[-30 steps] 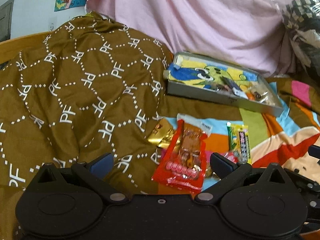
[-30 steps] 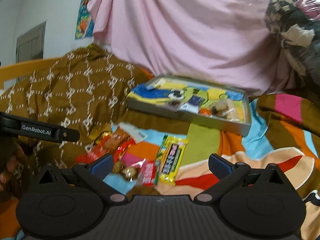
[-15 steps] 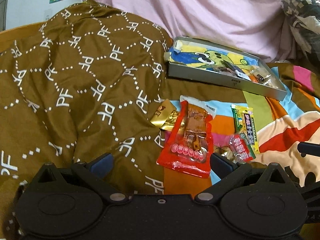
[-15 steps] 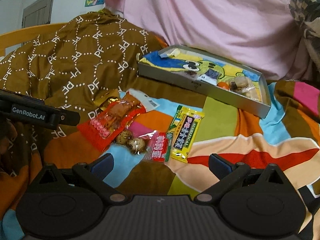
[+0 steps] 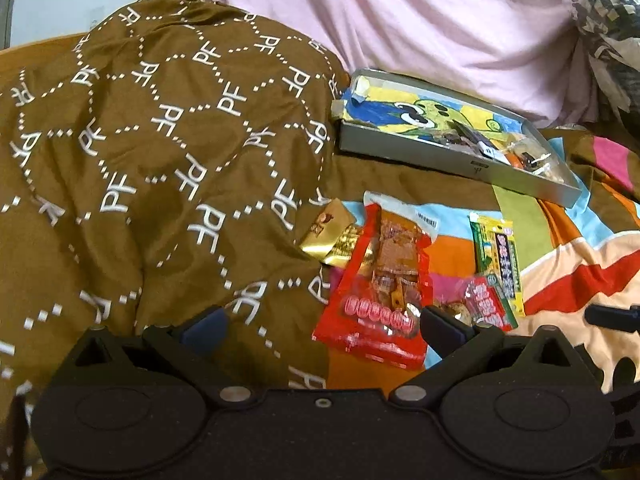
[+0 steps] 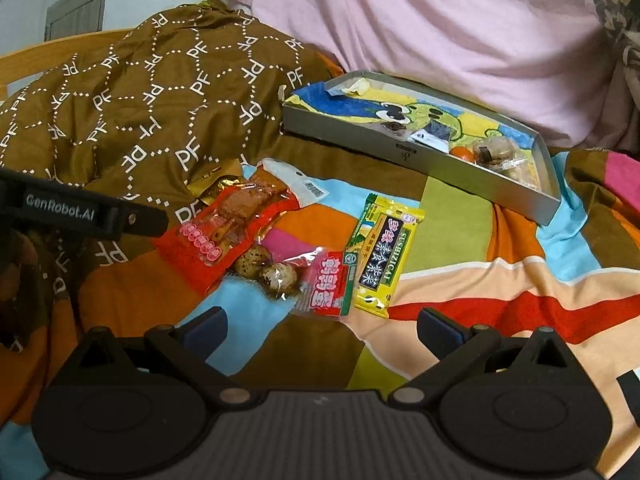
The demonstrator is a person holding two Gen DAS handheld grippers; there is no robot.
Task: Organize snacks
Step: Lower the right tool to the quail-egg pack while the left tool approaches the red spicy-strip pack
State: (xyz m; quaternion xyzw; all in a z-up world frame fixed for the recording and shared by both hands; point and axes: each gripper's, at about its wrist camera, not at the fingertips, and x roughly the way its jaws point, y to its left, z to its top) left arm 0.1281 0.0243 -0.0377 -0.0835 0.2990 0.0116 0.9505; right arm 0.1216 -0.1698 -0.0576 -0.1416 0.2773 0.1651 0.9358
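Snack packs lie on the colourful bedspread: a red meat pack (image 5: 384,280) (image 6: 228,224), a gold pack (image 5: 332,236) partly under it, a quail egg pack (image 6: 296,280) (image 5: 484,304) and a yellow-green pack (image 6: 384,256) (image 5: 496,256). A grey tin tray (image 5: 452,160) (image 6: 404,152) with a cartoon lining holds a few snacks at its right end. My left gripper (image 5: 320,322) is open, just short of the red pack. My right gripper (image 6: 320,326) is open, just short of the quail egg pack.
A brown patterned quilt (image 5: 160,160) is heaped on the left. Pink cloth (image 6: 420,20) hangs behind the tray. The left gripper's body (image 6: 80,212) shows at the left of the right wrist view.
Both grippers have moved closer to the snack packs and tilted down over them. Both stay open. The snacks have not moved.
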